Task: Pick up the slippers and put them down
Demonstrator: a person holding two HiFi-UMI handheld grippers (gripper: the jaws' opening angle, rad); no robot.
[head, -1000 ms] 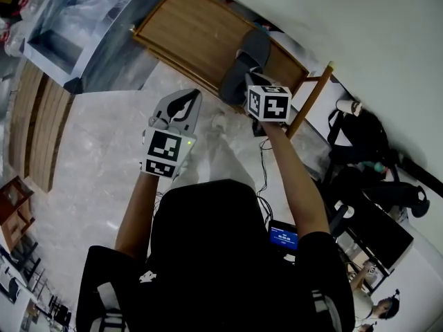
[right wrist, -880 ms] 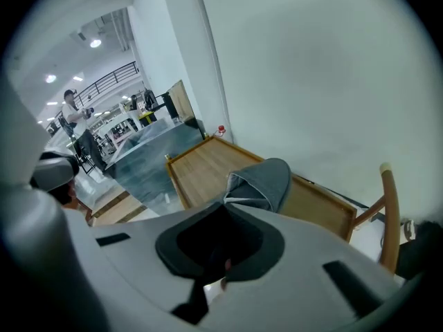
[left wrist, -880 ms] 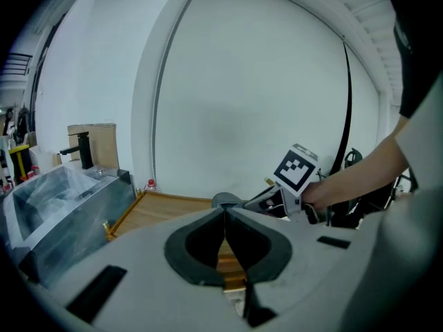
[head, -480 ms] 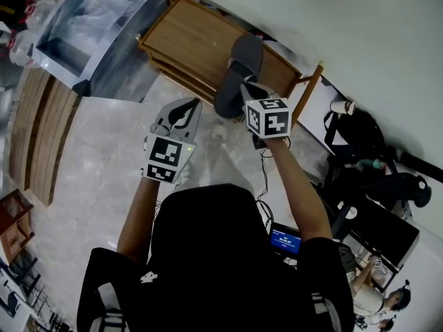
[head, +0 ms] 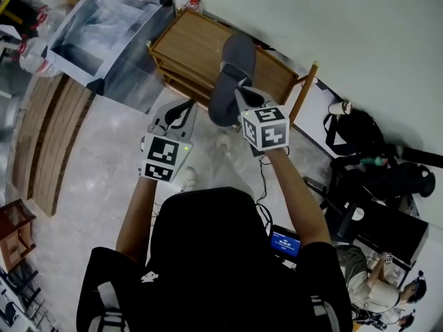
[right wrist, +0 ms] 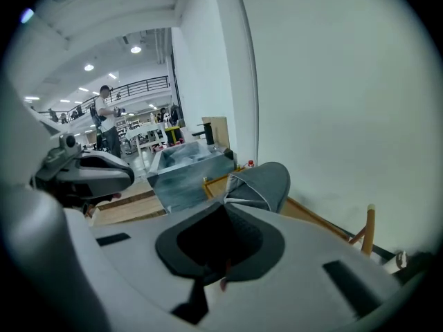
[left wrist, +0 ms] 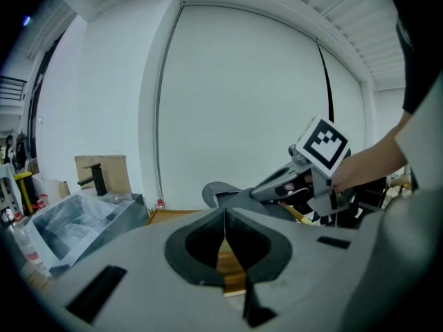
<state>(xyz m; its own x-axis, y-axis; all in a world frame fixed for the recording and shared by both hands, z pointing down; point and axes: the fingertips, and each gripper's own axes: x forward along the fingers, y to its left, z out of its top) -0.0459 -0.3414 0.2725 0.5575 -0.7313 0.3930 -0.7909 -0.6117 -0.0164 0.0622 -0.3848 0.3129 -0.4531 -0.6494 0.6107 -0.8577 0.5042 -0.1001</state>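
We hold the grey slipper (head: 232, 61) aloft mid-frame in our right gripper (head: 240, 92) jaws; the left gripper (head: 181, 109) jaws are closed and empty. Next, probably, we lower it onto the wooden counter (head: 183, 47).

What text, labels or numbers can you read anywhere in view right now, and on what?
None legible.
On the blue screen: light characters, too small to read.
On the left cube and right cube: black-and-white squares, no letters.
The sleeve mark: too small to read.
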